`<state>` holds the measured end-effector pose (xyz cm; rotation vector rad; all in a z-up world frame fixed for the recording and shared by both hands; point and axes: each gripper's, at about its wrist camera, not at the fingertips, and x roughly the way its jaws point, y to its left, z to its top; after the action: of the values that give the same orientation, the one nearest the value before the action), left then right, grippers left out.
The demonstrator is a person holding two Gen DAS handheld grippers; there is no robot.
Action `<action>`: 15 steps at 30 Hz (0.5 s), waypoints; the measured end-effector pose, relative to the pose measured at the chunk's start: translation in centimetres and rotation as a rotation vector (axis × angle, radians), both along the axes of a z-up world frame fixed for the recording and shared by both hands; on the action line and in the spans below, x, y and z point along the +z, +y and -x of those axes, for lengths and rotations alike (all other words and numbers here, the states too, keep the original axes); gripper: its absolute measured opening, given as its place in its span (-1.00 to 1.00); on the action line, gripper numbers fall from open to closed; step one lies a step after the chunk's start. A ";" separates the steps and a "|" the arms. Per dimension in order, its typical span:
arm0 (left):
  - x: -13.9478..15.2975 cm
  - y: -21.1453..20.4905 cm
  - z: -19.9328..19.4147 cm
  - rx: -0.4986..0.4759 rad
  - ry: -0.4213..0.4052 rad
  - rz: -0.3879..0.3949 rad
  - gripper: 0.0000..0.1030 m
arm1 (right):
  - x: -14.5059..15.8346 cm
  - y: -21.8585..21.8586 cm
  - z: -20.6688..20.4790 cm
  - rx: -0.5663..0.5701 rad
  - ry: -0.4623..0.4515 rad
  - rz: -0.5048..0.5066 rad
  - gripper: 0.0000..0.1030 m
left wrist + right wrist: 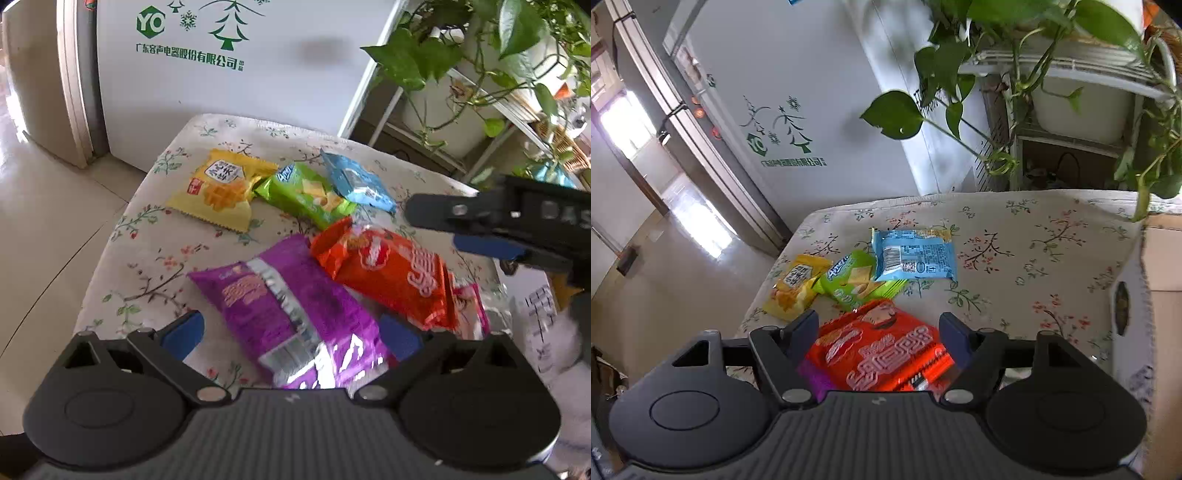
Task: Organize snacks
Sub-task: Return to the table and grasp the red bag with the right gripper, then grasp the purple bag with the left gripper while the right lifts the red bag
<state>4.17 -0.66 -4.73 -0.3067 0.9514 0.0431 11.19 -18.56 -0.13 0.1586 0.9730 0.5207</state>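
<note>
**Snack packets on floral-cloth table: count and positions**

Snack packets, six visible, lying on a table (pixel 1034 236) covered with a flower-print cloth.

- Yellow packet (pixel 221 188): waffle picture, at the far left of the row.
- Green packet (pixel 306 194): beside the yellow one, ends touching.
- Blue packet (pixel 356 182): right of the green one and overlapping its edge; back side up in the right wrist view.
- Orange packet (pixel 882 347): nearer the cameras, lying between the fingers of the right gripper (pixel 879 332). Jaws stand partly apart; pads flank the packet without clearly pressing it.
- Purple packet (pixel 291 306): largest, lying between the fingers of the left gripper (pixel 291 332). Jaws wide; whether the pads press its sides cannot be told.
- Pink packet (pixel 472 310): small, partly hidden behind the orange one.

Surroundings: white fridge (pixel 221 92) with green tree print behind the table; trailing green plant (pixel 1015 55) on a white shelf; cardboard box (pixel 1160 295) at the table's right edge.
</note>
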 end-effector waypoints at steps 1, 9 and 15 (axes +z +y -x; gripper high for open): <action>-0.3 -0.1 -0.3 0.008 0.002 -0.001 0.96 | -0.5 0.1 -0.3 -0.007 0.008 -0.007 0.53; -1.3 -1.1 -0.7 -0.021 -0.002 -0.102 0.98 | -3.2 0.5 -1.8 0.009 0.107 -0.050 0.66; -1.4 0.2 0.4 -0.061 0.042 -0.150 0.98 | -3.3 1.0 -1.1 0.104 0.147 -0.028 0.69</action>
<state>3.79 -0.41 -6.09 -0.1382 0.9930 0.0651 12.31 -17.55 -3.45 0.1741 1.1217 0.6251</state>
